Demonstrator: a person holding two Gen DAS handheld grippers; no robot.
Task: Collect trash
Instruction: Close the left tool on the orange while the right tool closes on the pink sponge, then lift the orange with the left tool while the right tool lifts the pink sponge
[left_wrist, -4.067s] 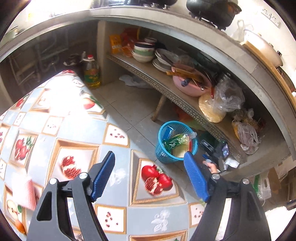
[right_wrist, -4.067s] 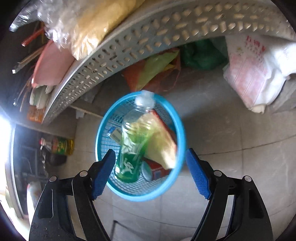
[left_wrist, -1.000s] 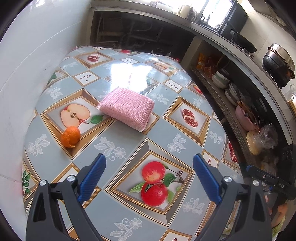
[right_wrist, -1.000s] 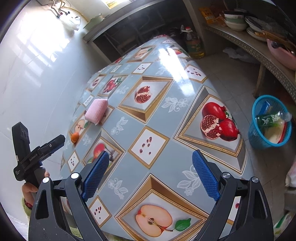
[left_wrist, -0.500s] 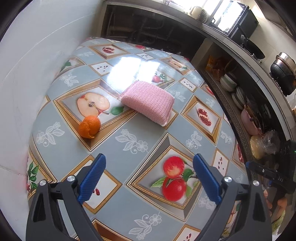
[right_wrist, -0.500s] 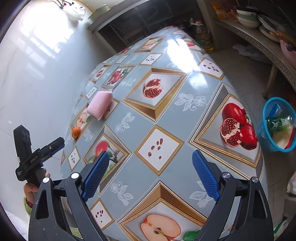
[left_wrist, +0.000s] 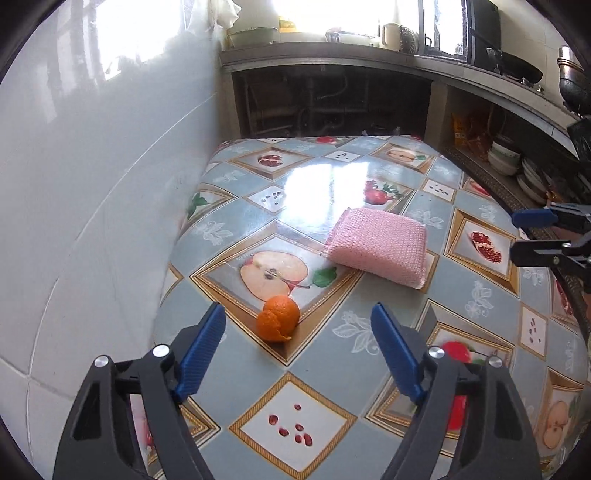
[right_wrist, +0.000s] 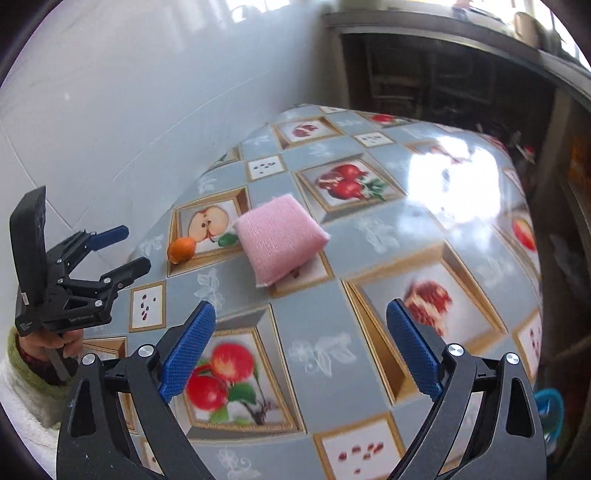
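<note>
Orange peel (left_wrist: 277, 323) sitting on the fruit-print tablecloth (left_wrist: 325, 373), near the wall.

Left gripper (left_wrist: 298, 347) jaws closing, nothing pinched, peel just ahead. Right gripper (right_wrist: 300, 350) spread wide, empty. Pink sponge (left_wrist: 376, 245) near the peel. No readable writing; gripper label too tiny.
</note>
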